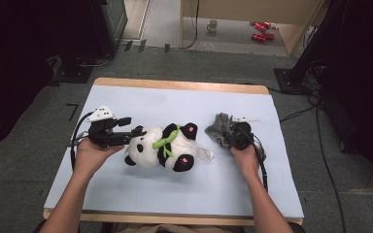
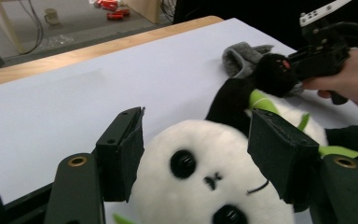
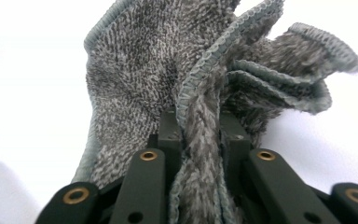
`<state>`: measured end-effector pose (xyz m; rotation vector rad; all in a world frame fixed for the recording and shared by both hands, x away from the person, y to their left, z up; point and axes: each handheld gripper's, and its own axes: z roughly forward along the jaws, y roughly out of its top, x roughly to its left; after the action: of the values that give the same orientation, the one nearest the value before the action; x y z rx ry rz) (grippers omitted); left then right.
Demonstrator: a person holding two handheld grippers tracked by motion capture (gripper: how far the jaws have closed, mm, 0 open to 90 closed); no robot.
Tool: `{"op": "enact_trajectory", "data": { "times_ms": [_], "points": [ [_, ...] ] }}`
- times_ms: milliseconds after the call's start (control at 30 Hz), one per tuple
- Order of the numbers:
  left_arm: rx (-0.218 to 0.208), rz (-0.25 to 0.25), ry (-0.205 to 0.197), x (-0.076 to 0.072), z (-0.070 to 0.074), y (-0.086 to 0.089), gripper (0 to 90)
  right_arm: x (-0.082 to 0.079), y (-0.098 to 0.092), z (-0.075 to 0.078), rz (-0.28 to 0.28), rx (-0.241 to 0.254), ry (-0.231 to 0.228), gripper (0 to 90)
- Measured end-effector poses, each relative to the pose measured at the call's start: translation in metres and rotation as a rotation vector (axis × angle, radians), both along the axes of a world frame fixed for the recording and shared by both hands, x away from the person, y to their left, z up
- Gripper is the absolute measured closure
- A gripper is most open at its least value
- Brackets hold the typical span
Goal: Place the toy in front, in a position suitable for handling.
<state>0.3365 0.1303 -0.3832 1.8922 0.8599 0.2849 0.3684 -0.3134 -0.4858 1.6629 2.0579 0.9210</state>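
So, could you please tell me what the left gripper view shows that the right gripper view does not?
The left gripper view alone shows the plush panda, its face between the open jaws of the left gripper, and farther off the right gripper in the person's hand, plus the table's wooden edge and the floor beyond. The right gripper view alone shows the pinch up close: the right gripper's jaws are shut on a fold of the grey cloth. Both share the grey cloth and the pale blue table cover.
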Motion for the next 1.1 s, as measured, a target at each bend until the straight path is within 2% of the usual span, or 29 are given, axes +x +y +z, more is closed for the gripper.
{"op": "enact_trajectory", "data": {
  "times_ms": [67,233,300,333,367,500,567,600,733,833,933,1100],
  "points": [
    [-0.011,0.007,0.006,0.001,-0.004,0.007,35.2,0.0,-0.003,0.003,0.0,0.009,0.023,78.0],
    [0.004,-0.002,0.011,0.002,-0.011,0.017,34.8,-0.001,-0.009,0.01,-0.01,0.036,0.037,78.4],
    [0.028,-0.015,-0.008,0.001,-0.015,0.02,34.8,-0.003,-0.016,0.016,-0.025,0.077,0.025,78.4],
    [0.028,-0.015,-0.008,0.001,-0.015,0.02,34.8,-0.003,-0.016,0.016,-0.025,0.077,0.025,78.4],
    [0.026,-0.02,-0.009,0.0,-0.016,0.02,34.7,-0.005,-0.019,0.021,-0.023,0.11,0.007,78.4],
    [0.017,-0.04,-0.002,-0.001,-0.022,0.022,34.7,-0.009,-0.02,0.028,-0.009,0.136,-0.025,78.3],
    [-0.005,-0.046,0.012,-0.002,-0.026,0.024,34.7,-0.009,-0.019,0.033,-0.009,0.137,-0.011,78.0],
    [-0.008,-0.051,0.016,-0.003,-0.029,0.024,34.8,-0.011,-0.018,0.038,-0.003,0.135,-0.029,77.6],
    [0.003,-0.057,0.024,-0.006,-0.035,0.026,34.8,-0.012,-0.017,0.042,-0.01,0.156,-0.029,77.7],
    [0.013,-0.074,0.038,-0.007,-0.041,0.027,34.8,-0.013,-0.016,0.047,0.004,0.158,-0.038,77.8],
    [-0.006,-0.097,0.056,-0.008,-0.047,0.029,34.9,-0.014,-0.012,0.054,0.029,0.153,-0.039,77.8],
    [0.04,-0.13,0.06,-0.01,-0.055,0.028,34.9,-0.018,-0.006,0.065,0.064,0.146,-0.066,77.9]
  ]
}}
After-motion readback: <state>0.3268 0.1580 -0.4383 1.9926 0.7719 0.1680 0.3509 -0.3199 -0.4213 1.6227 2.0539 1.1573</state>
